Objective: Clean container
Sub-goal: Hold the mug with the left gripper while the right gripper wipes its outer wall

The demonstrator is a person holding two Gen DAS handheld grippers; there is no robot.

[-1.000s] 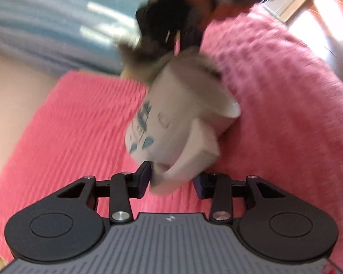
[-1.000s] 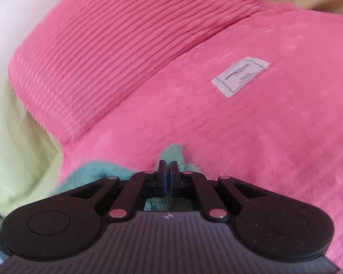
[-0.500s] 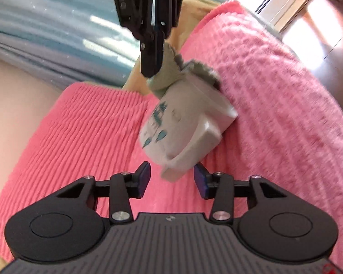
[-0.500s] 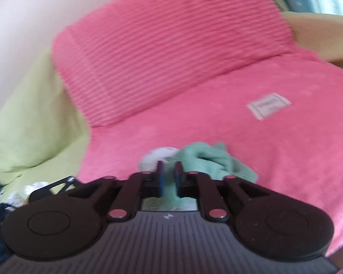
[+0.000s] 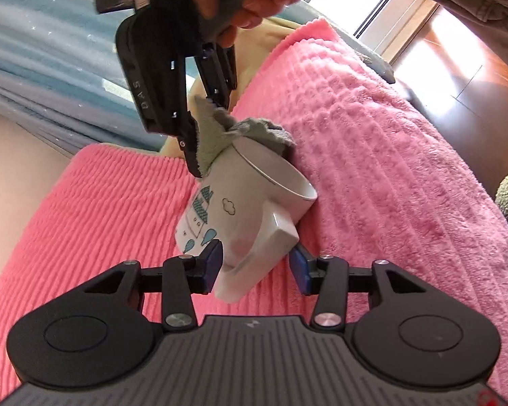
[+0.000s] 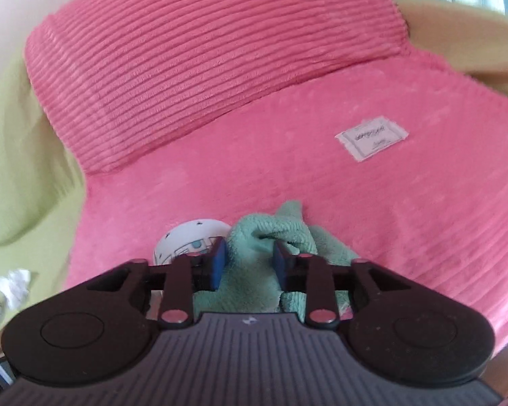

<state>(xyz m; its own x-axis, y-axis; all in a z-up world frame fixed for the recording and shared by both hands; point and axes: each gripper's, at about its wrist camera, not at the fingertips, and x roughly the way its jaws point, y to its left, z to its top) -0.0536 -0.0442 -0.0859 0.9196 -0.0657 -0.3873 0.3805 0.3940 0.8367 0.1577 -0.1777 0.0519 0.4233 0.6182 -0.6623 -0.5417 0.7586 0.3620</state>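
Note:
A white mug with blue house drawings tilts over the pink blanket, its mouth toward the upper right. Its square handle sits between the fingers of my left gripper, which is shut on it; the left pad presses it and the right pad is close beside it. A grey-green cloth is stuffed in the mug's mouth and spills over the rim. My right gripper hangs above the rim, held by a person's hand. In the right wrist view my right gripper is open around the cloth, with the mug left of it.
A fluffy pink blanket covers the seat, with a white label on it. A ribbed pink cushion stands behind and a lime-green sheet lies to the left. Blue curtains hang at the back. Sunlit wood floor is at right.
My right gripper's jaws have gone from shut on the cloth to open. The mug has shifted a little between my left gripper's fingers.

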